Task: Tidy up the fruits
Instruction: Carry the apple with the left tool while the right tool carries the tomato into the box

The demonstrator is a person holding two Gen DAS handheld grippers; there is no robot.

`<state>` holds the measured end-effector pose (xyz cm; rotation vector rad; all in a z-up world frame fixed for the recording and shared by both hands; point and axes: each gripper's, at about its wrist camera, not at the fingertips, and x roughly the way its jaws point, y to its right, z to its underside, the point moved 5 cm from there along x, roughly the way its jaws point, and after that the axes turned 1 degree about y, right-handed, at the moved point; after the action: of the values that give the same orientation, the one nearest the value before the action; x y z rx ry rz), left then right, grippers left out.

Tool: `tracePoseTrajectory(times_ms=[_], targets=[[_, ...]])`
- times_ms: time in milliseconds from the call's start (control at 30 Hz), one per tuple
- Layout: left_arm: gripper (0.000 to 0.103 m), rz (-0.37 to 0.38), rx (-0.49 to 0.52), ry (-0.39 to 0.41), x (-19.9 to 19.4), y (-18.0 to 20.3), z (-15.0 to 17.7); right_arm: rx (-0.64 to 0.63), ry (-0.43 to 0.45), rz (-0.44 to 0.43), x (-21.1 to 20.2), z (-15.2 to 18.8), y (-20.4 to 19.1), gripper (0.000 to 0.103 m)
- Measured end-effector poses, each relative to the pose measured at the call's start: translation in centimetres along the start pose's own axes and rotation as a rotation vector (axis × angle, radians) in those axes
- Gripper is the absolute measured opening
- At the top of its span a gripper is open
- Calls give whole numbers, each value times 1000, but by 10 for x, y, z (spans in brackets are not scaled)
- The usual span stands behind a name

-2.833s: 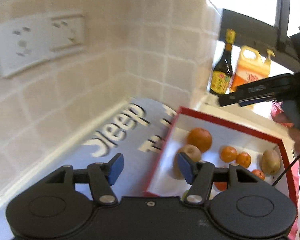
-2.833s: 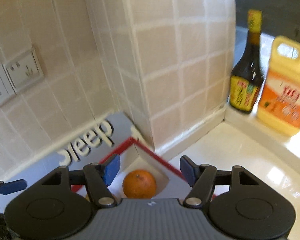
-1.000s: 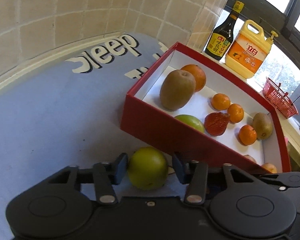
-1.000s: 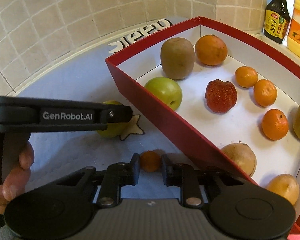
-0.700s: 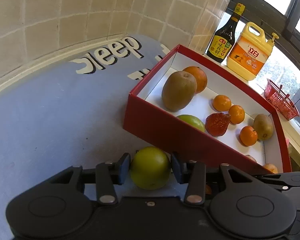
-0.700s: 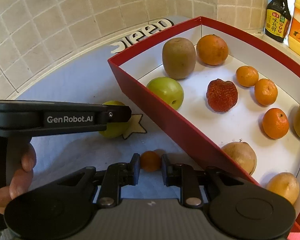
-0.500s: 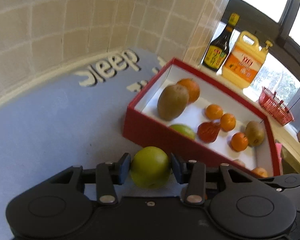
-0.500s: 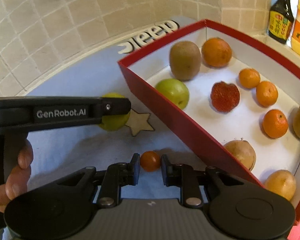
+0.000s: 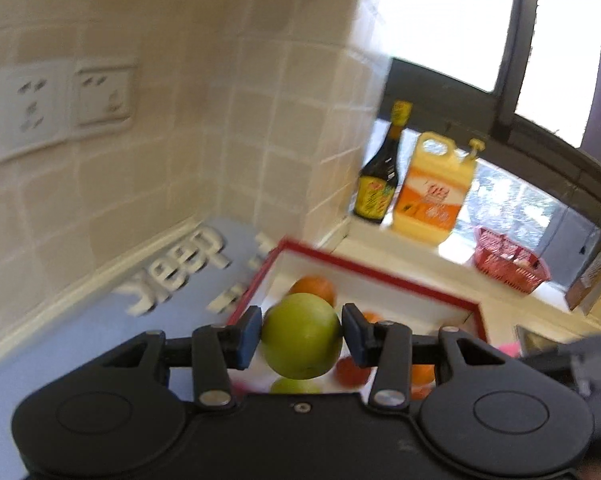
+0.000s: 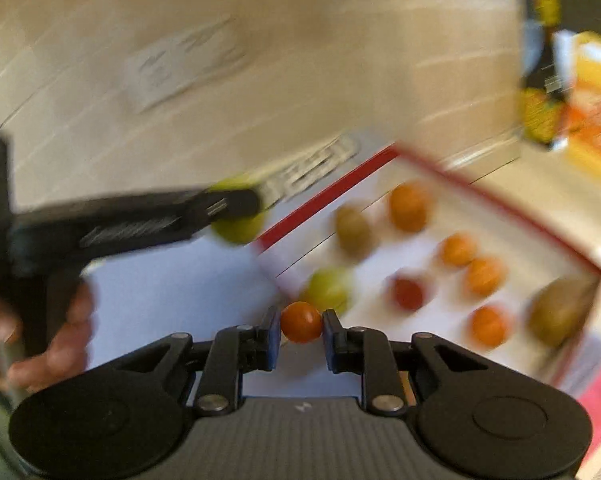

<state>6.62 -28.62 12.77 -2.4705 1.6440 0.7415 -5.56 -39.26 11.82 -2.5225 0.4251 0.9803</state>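
white letters on the blue mat (image 9: 100,328) read roughly "sleep", blurred; the labels on the dark bottle (image 9: 376,196) and yellow jug (image 9: 432,200) are unreadable.

Left gripper (image 9: 301,336) is clamped on a green apple (image 9: 301,336), both blue-padded fingers (image 9: 247,336) pressed flat against its sides, sitting bottom centre of its own view. In the right wrist view it reaches in from the left edge, with the person's bare hand (image 10: 56,336) wrapped round the handle at lower left. Right gripper (image 10: 301,322) pinches a small orange fruit (image 10: 301,322) between its fingers, bottom centre of frame. Both views are motion-blurred
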Motion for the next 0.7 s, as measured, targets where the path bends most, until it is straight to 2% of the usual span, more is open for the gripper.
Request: tracePoseTrajectory(times_ms=[133,233,300,467,700], targets=[[53,62,60,-5,22,28,-13,90,72,145,-12,-27,61,24],[53,135,111,-54,45,49,-8,163,91,189,-14,-38,98,24],[53,179,137,-114,63,58,1,198,91,209,-11,-42,114,24],[53,233,150,-255,100,66,30,254,68,236,7,-38,140,24],[53,304,143,-369,128,78,54,258,-28,321,53,-36,165,24]])
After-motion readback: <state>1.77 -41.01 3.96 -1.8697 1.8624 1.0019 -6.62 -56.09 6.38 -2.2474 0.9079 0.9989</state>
